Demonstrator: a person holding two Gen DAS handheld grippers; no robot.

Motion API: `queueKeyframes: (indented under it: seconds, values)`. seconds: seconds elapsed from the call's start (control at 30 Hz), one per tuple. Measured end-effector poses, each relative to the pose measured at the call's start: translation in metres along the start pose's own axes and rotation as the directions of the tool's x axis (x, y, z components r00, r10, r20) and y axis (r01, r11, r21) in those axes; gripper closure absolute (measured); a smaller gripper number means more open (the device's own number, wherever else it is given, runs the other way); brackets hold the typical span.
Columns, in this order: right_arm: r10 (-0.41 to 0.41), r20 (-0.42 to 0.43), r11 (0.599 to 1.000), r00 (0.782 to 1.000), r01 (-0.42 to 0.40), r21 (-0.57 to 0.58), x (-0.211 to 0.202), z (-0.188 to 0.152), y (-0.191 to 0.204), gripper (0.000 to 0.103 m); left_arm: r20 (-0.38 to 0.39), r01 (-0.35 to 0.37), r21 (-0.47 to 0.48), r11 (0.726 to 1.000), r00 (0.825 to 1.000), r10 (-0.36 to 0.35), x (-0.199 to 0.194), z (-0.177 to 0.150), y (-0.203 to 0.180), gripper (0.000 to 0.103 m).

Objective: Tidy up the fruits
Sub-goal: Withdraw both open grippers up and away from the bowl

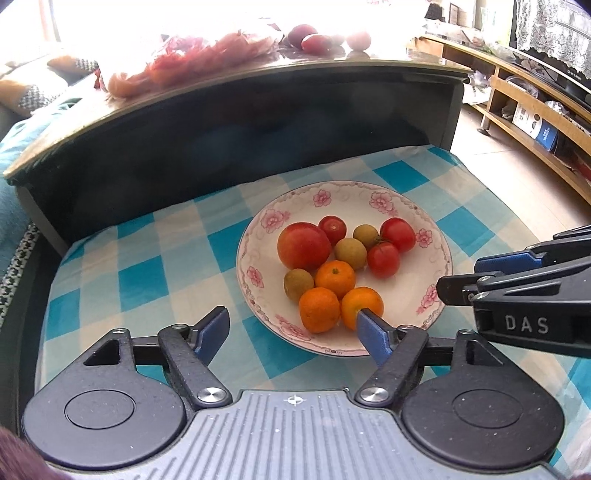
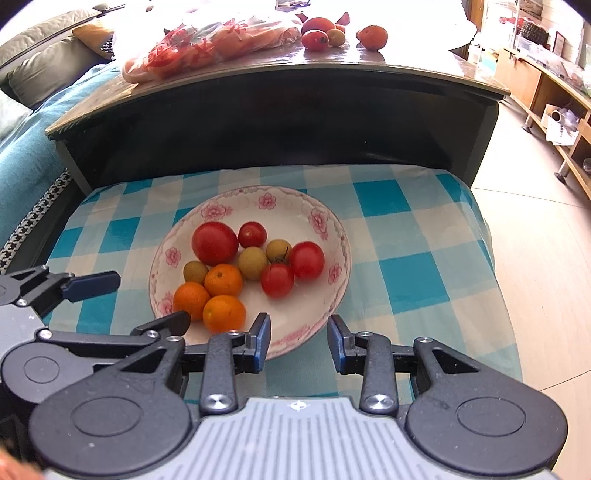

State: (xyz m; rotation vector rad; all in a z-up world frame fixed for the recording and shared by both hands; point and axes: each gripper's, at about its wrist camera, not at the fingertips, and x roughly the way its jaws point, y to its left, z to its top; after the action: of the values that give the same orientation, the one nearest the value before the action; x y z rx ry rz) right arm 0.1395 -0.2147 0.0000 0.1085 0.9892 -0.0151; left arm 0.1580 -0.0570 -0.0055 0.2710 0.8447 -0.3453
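A white plate with pink flowers (image 1: 406, 295) (image 2: 295, 214) sits on a blue checked cloth. It holds three oranges (image 1: 319, 309) (image 2: 224, 313), several red tomatoes (image 1: 303, 245) (image 2: 214, 243) and three small yellow-green fruits (image 1: 351, 253) (image 2: 252, 263). My left gripper (image 1: 291, 314) is open and empty at the plate's near rim; it shows at the left in the right wrist view (image 2: 147, 299). My right gripper (image 2: 299, 325) is open and empty over the plate's near edge; it shows at the right in the left wrist view (image 1: 458, 280).
A dark table (image 1: 258, 122) (image 2: 280, 118) rises behind the cloth. On its top lie a red-and-clear plastic bag (image 2: 207, 44) and several loose fruits (image 2: 325, 33). Wooden shelving (image 1: 535, 110) stands at the right, a teal sofa (image 2: 33, 125) at the left.
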Motion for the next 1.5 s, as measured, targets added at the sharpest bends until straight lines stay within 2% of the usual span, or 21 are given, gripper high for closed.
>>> queueKeyframes:
  seconds: [0.83,1.23,1.4,1.5]
  values:
    - [0.007,0.003,1.000,1.000,-0.007,0.017,-0.016,-0.018,0.004,0.067,0.011,-0.052,-0.008,0.999,0.999,0.052,-0.016,-0.010,-0.005,0.018]
    - [0.012,0.011,1.000,1.000,-0.013,0.025,-0.020,-0.019,0.004,0.067,0.002,-0.076,-0.071,0.995,0.997,0.076,-0.022,-0.014,-0.002,0.010]
    - [0.017,0.019,0.999,1.000,-0.018,0.033,-0.025,-0.022,0.004,0.067,0.020,-0.138,-0.055,0.989,0.990,0.139,-0.030,-0.017,-0.006,0.001]
    - [0.020,0.021,0.999,1.000,-0.021,0.036,-0.028,-0.025,0.004,0.067,0.028,-0.152,-0.052,0.987,0.988,0.154,-0.035,-0.020,-0.007,0.001]
